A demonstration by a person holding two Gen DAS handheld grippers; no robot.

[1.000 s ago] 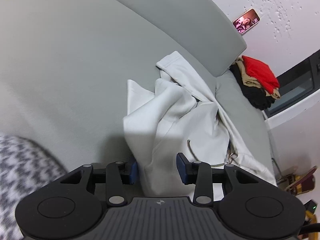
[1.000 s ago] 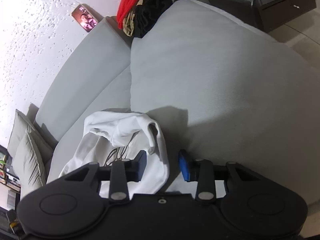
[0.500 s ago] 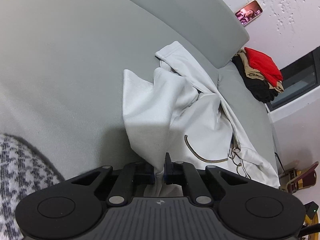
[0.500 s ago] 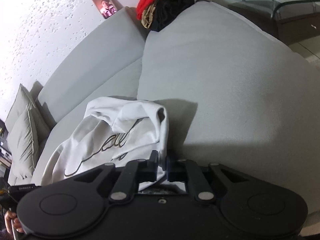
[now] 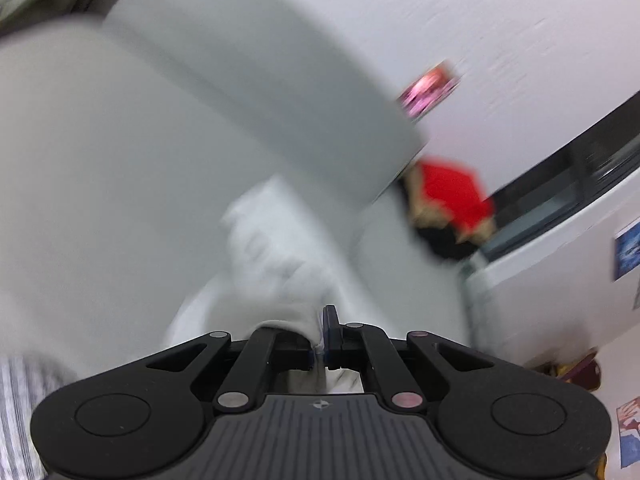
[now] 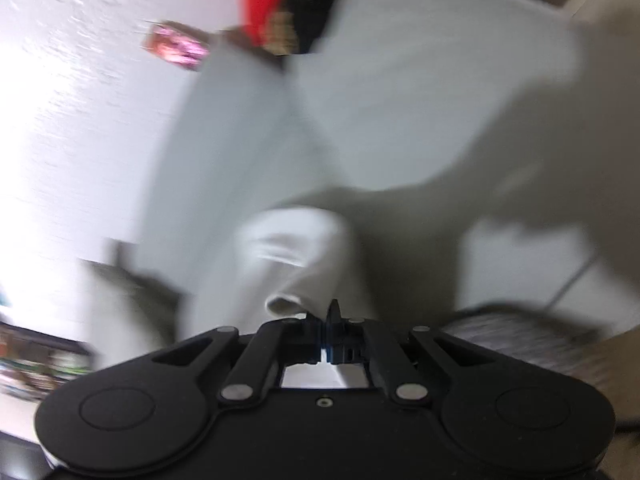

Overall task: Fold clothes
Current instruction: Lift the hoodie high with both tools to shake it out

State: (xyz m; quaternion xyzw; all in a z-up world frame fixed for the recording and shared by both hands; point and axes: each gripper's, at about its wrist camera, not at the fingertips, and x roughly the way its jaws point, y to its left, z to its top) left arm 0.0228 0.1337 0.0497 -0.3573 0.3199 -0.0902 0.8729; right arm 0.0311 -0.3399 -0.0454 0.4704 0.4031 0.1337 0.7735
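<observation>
A white garment [image 5: 276, 264] hangs bunched above the grey sofa seat [image 5: 100, 200]. Both views are blurred by motion. My left gripper [image 5: 320, 340] is shut on an edge of the garment, with cloth pinched between its blue pads. In the right wrist view the same white garment [image 6: 296, 256] drapes forward from my right gripper [image 6: 324, 340], which is shut on another edge of it. The rest of the garment hangs below and is partly hidden behind the gripper bodies.
A pile of red, tan and black clothes [image 5: 452, 204] sits on the sofa's far end, and it shows in the right wrist view [image 6: 280, 12]. The sofa backrest [image 5: 260, 80] runs behind. A pink picture [image 5: 430, 88] hangs on the wall. A dark window [image 5: 560, 184] is at right.
Both grippers, shut on the white garment since half a second ago, have lifted it fast off the sofa seat. The views now tilt up toward the backrest and wall.
</observation>
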